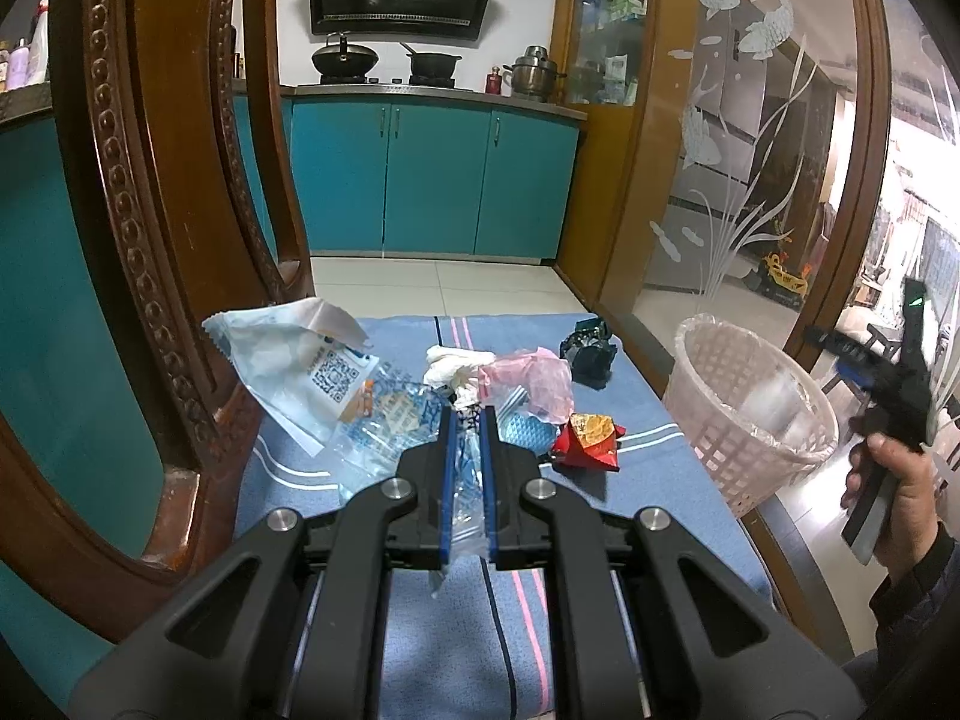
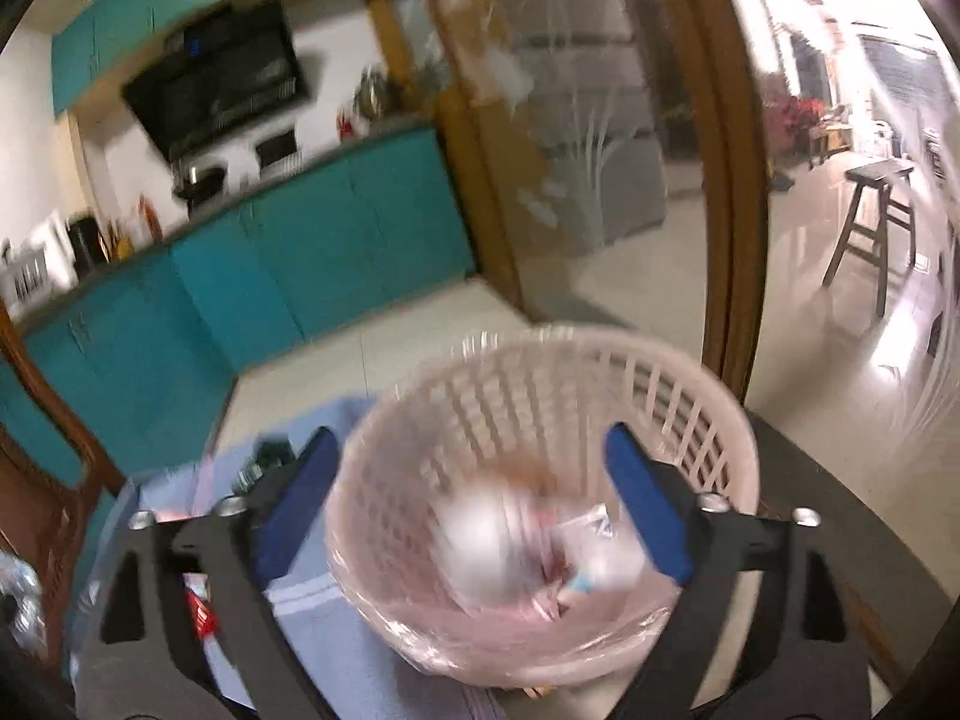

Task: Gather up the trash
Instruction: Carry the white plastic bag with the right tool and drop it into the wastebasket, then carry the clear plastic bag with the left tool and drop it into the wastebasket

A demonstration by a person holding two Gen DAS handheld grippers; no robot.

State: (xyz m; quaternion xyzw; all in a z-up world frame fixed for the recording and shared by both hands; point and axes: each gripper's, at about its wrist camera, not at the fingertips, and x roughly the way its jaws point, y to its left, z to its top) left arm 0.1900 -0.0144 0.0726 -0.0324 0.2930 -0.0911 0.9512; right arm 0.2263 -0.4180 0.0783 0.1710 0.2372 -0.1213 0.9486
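In the left wrist view, my left gripper (image 1: 467, 414) is shut on a clear plastic wrapper (image 1: 384, 420) that lies on the blue striped cloth (image 1: 636, 468). Around it lie a white torn bag with a QR code (image 1: 300, 360), a white tissue (image 1: 450, 363), a pink plastic bag (image 1: 534, 378) and a red snack wrapper (image 1: 588, 441). A pink lattice basket (image 1: 750, 414) with a plastic liner stands at the right. In the right wrist view my right gripper (image 2: 471, 444) hangs open above the basket (image 2: 540, 384), where blurred white and pink trash (image 2: 510, 546) lies. A hand holds the right gripper (image 1: 888, 396).
A carved wooden chair back (image 1: 138, 210) rises close on the left. A small black object (image 1: 591, 351) sits at the cloth's far edge. Teal kitchen cabinets (image 1: 432, 180) and a frosted glass door (image 1: 738, 150) lie beyond. A wooden stool (image 2: 870, 222) stands on the floor at the right.
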